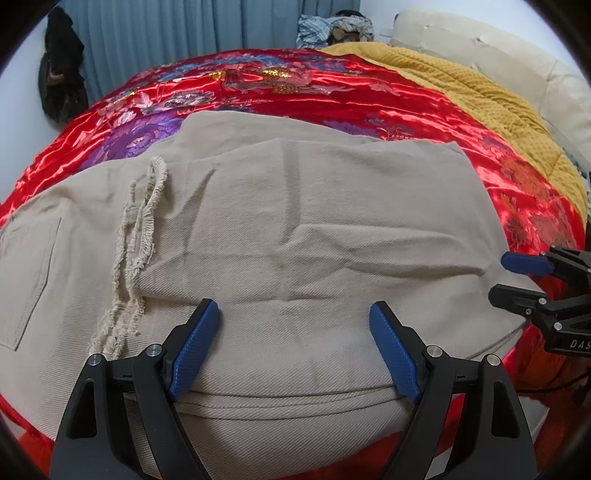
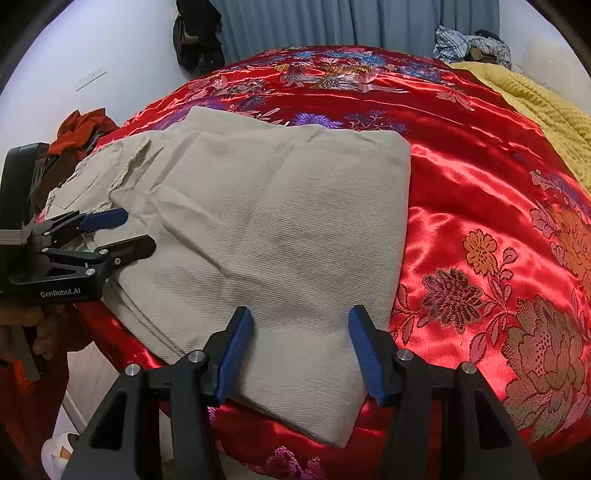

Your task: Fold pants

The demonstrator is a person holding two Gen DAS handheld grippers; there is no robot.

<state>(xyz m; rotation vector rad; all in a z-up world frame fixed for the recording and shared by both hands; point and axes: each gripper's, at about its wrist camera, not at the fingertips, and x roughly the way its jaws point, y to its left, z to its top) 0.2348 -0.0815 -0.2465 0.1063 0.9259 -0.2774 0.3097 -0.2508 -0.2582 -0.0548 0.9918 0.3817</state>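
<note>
I see the red satin bedspread (image 1: pixel 424 107) covering the bed, a yellow blanket (image 1: pixel 480 92) along its far right side. The beige pants (image 1: pixel 295 229) lie folded on the red cover at the near edge. My left gripper (image 1: pixel 295 347) stands wide over them, gripping nothing; my right gripper (image 2: pixel 300 354) stands half-spread over their right end, empty too.

The beige pants (image 1: pixel 303 236) lie flat over the red satin bedspread (image 2: pixel 480 206), low enough that a tool can pass over them. At three o'clock of them the bedspread lies bare. At twelve o'clock a bare strip runs to the blue curtain (image 1: pixel 177 40). A yellow blanket (image 1: pixel 480 96) piles up at two o'clock, with bundled clothes (image 1: pixel 332 27) beyond. The left tool (image 2: pixel 122 232) and right tool (image 2: pixel 301 325) stand well apart over the near edge at six o'clock.
</note>
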